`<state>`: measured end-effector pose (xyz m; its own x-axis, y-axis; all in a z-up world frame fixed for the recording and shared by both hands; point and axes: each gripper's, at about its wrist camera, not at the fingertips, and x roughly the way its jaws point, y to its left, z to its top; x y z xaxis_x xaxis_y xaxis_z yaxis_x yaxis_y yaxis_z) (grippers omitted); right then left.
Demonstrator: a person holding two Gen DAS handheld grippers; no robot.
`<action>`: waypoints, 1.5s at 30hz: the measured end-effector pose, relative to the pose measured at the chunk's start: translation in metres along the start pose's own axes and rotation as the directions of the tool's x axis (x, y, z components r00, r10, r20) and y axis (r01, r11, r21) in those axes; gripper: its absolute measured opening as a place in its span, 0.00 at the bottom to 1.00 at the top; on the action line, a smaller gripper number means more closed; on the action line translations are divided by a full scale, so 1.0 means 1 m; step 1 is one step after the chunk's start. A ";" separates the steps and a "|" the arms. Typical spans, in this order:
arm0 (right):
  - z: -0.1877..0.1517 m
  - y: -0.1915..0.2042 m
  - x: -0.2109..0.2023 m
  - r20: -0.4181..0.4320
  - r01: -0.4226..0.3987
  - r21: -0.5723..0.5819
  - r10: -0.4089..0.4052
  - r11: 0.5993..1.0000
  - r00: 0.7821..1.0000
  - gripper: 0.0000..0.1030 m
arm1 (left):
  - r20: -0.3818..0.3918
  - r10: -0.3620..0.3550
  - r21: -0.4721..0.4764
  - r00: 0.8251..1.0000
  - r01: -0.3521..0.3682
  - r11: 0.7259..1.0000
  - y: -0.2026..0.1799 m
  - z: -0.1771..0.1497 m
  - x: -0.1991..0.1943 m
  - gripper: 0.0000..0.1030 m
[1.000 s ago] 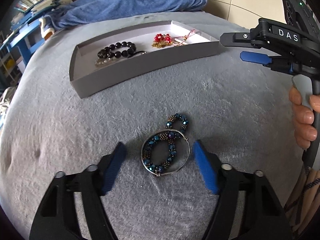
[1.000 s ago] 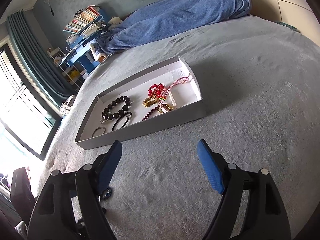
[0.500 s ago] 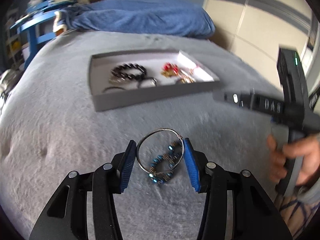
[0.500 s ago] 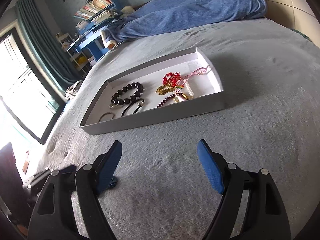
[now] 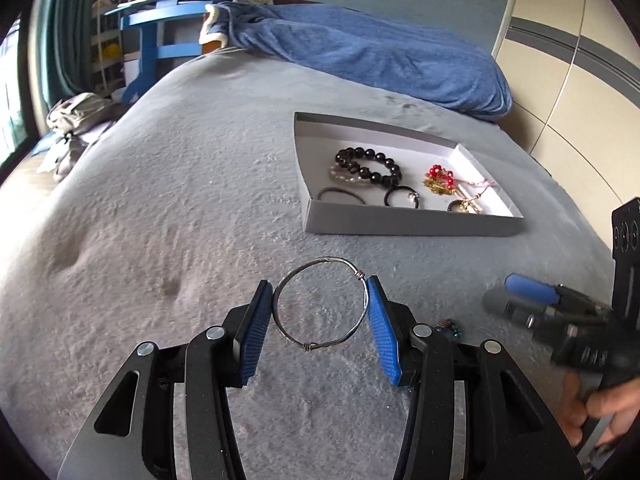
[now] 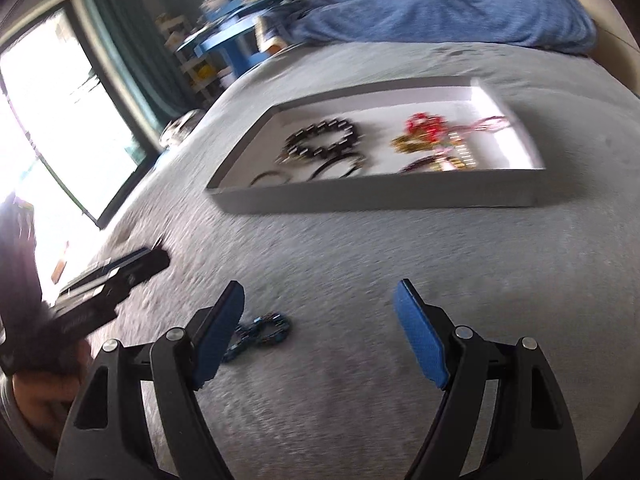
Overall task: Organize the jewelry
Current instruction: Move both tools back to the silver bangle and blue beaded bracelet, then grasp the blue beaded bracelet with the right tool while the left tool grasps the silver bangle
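The wire bangle (image 5: 320, 306) sits gripped between the blue pads of the left gripper (image 5: 320, 320), one pad pressing each side of the hoop, which stands lifted clear of the grey bedspread (image 5: 168, 208). The jaws have just been closing onto it and now stand about half shut around the ring. A small twist of wire marks the hoop's near edge and another its upper right.

Just right of that gripper, partly hidden behind its right finger, a scrap of blue beadwork (image 5: 450, 326) shows on the bedspread; in the right wrist view the same blue beaded piece (image 6: 260, 330) lies flat on the cover, beside the left pad of the right gripper (image 6: 320, 320). That gripper stands wide apart with nothing between its pads, hovering over bare bedspread. It appears, blurred, at the right edge of the left wrist view, held by a hand (image 5: 600, 412).

Farther out lies a shallow grey tray (image 5: 408, 224) with a white floor. It holds a black bead bracelet (image 5: 370, 164), two dark loops (image 5: 402, 197), and a red and gold tangle (image 5: 440, 178). Beyond the tray a blue blanket (image 5: 380, 56) is heaped at the head of the bed.
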<state>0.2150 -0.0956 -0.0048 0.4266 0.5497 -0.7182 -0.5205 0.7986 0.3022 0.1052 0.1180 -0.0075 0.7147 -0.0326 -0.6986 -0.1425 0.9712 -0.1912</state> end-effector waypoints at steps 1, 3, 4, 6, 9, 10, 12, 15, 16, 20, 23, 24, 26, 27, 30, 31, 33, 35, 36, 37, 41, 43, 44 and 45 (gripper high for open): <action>-0.002 0.004 0.002 -0.009 -0.005 -0.014 0.005 1.000 1.000 0.74 | -0.003 -0.002 -0.002 1.000 0.002 1.000 0.000 0.000 0.001 0.48; -0.006 0.013 0.008 -0.037 -0.021 -0.046 0.019 0.999 0.999 0.74 | -0.002 -0.005 -0.003 1.000 0.005 1.000 0.000 -0.001 0.001 0.48; -0.008 0.017 0.011 -0.049 -0.027 -0.058 0.025 0.998 0.998 0.74 | -0.001 -0.009 -0.002 1.000 0.009 1.000 0.000 -0.001 0.001 0.48; -0.012 0.024 0.017 -0.072 -0.037 -0.082 0.031 0.996 0.997 0.74 | -0.003 -0.012 0.001 1.000 0.012 1.000 -0.001 -0.001 0.001 0.48; -0.017 0.031 0.025 -0.109 -0.047 -0.114 0.035 0.992 0.993 0.73 | -0.007 -0.017 0.006 1.000 0.017 1.000 -0.002 -0.001 0.002 0.48; -0.019 0.033 0.027 -0.113 -0.045 -0.124 0.031 0.991 0.993 0.72 | -0.006 -0.018 0.006 1.000 0.018 1.000 -0.002 -0.001 0.002 0.48; -0.022 0.038 0.028 -0.118 -0.044 -0.150 0.026 0.988 0.993 0.57 | -0.007 -0.019 0.005 1.000 0.019 1.000 -0.002 -0.001 0.002 0.48; -0.024 0.039 0.029 -0.122 -0.036 -0.169 0.015 0.985 0.992 0.31 | -0.011 -0.021 0.010 1.000 0.021 1.000 -0.003 -0.002 0.002 0.48; -0.025 0.039 0.028 -0.119 -0.040 -0.172 0.019 0.984 0.993 0.27 | -0.012 -0.022 0.013 1.000 0.022 1.000 -0.004 -0.002 0.002 0.48; -0.021 0.035 0.022 -0.093 -0.033 -0.168 0.018 0.985 0.995 0.12 | -0.016 -0.023 0.018 1.000 0.023 1.000 -0.006 -0.002 0.003 0.48; -0.016 0.024 0.016 -0.061 0.000 -0.135 -0.008 0.991 0.998 0.07 | -0.018 -0.027 0.020 0.999 0.027 0.999 -0.006 -0.002 0.003 0.48; -0.013 0.018 0.014 -0.051 0.013 -0.117 -0.019 0.993 0.999 0.07 | -0.019 -0.028 0.021 0.999 0.028 0.999 -0.007 -0.003 0.003 0.48; -0.010 0.008 0.011 -0.033 0.033 -0.072 -0.036 0.997 0.999 0.07 | -0.019 -0.031 0.024 0.999 0.031 0.999 -0.008 -0.003 0.004 0.48; -0.008 0.004 0.010 -0.028 0.042 -0.058 -0.044 0.997 0.999 0.07 | -0.019 -0.031 0.026 0.999 0.032 0.999 -0.008 -0.003 0.004 0.48; -0.003 -0.005 0.005 -0.001 0.071 -0.023 -0.071 0.997 0.998 0.07 | -0.025 -0.034 0.036 0.999 0.035 0.999 -0.010 -0.004 0.005 0.48; -0.002 -0.007 0.004 0.007 0.080 -0.015 -0.079 0.997 0.997 0.07 | -0.029 -0.031 0.043 0.999 0.033 0.999 -0.012 -0.004 0.006 0.48; 0.000 -0.012 0.001 0.020 0.096 0.006 -0.096 0.995 0.995 0.07 | -0.036 -0.028 0.053 0.999 0.030 0.998 -0.013 -0.005 0.008 0.48; 0.001 -0.017 0.001 0.021 0.109 0.020 -0.110 0.994 0.994 0.07 | -0.040 -0.028 0.061 0.999 0.030 0.998 -0.015 -0.006 0.010 0.48; 0.001 -0.017 0.003 0.018 0.115 0.023 -0.116 0.993 0.993 0.07 | -0.042 -0.026 0.065 0.999 0.029 0.997 -0.016 -0.006 0.011 0.48; 0.001 -0.018 0.003 0.013 0.118 0.025 -0.118 0.993 0.993 0.07 | -0.044 -0.023 0.073 0.999 0.026 0.997 -0.018 -0.007 0.012 0.48; -0.001 -0.022 0.009 -0.010 0.093 0.049 -0.092 0.994 0.996 0.07 | -0.053 -0.016 0.097 0.998 0.021 0.995 -0.023 -0.009 0.016 0.48; -0.001 -0.023 0.011 -0.014 0.076 0.060 -0.075 0.995 0.997 0.09 | -0.060 -0.013 0.107 0.998 0.020 0.994 -0.025 -0.010 0.018 0.48; -0.001 -0.022 0.013 -0.017 0.068 0.062 -0.067 0.996 0.998 0.11 | -0.068 -0.009 0.113 0.998 0.016 0.993 -0.026 -0.011 0.020 0.48; -0.001 -0.022 0.015 -0.021 0.059 0.063 -0.058 0.996 0.998 0.17 | -0.076 -0.003 0.118 0.997 0.012 0.993 -0.027 -0.012 0.022 0.48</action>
<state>0.2320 -0.1049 -0.0223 0.4402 0.4973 -0.7476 -0.4469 0.8435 0.2980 0.1168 0.0887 -0.0257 0.6611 -0.0535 -0.7484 -0.0523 0.9917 -0.1172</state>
